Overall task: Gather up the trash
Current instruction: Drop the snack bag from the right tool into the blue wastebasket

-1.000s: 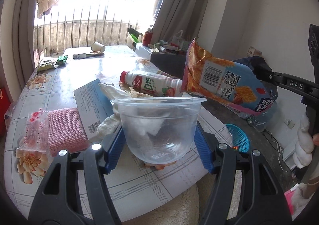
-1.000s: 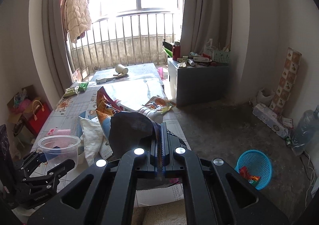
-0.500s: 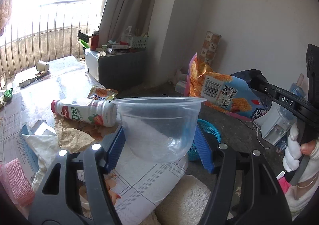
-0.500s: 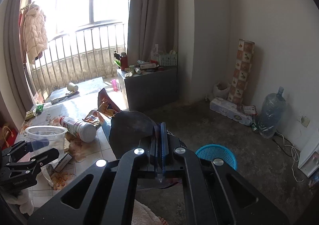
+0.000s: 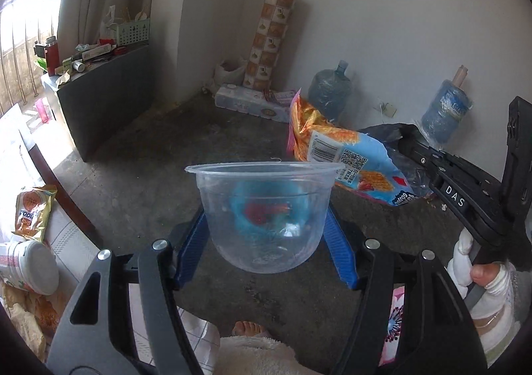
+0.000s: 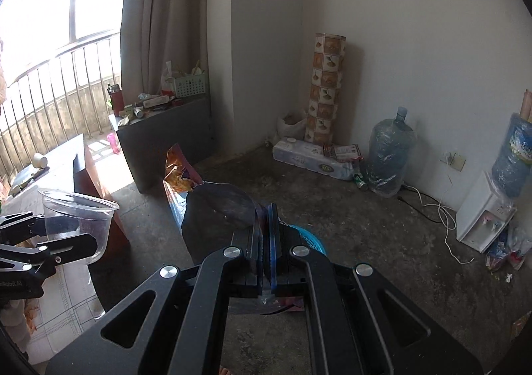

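Observation:
My left gripper (image 5: pixel 266 218) is shut on a clear plastic cup (image 5: pixel 262 212), its blue pads (image 5: pixel 191 242) pressed on both sides, and holds it upright above the floor. Through the cup shows the blue trash basket (image 5: pixel 247 208) with something red in it. In the right wrist view the same cup (image 6: pixel 78 225) hangs at the left. My right gripper (image 6: pixel 266 242) is shut on an orange and blue snack bag (image 6: pixel 216 205), which sticks up to the left of the jaws. The snack bag (image 5: pixel 349 165) also shows in the left wrist view. The blue basket (image 6: pixel 309 240) lies just beyond the right fingers.
The table edge (image 5: pixel 66 205) with a snack packet (image 5: pixel 31 212) and a white bottle (image 5: pixel 30 267) lies at the left. A grey cabinet (image 6: pixel 166 142), a patterned roll (image 6: pixel 326 89), water jugs (image 6: pixel 389 155) and a white dispenser (image 6: pixel 482 218) line the walls. A person's toes (image 5: pixel 247 330) show below.
Both grippers have swung right, off the table and out over the concrete floor, each keeping its load. The blue basket now sits directly behind the cup in the left wrist view.

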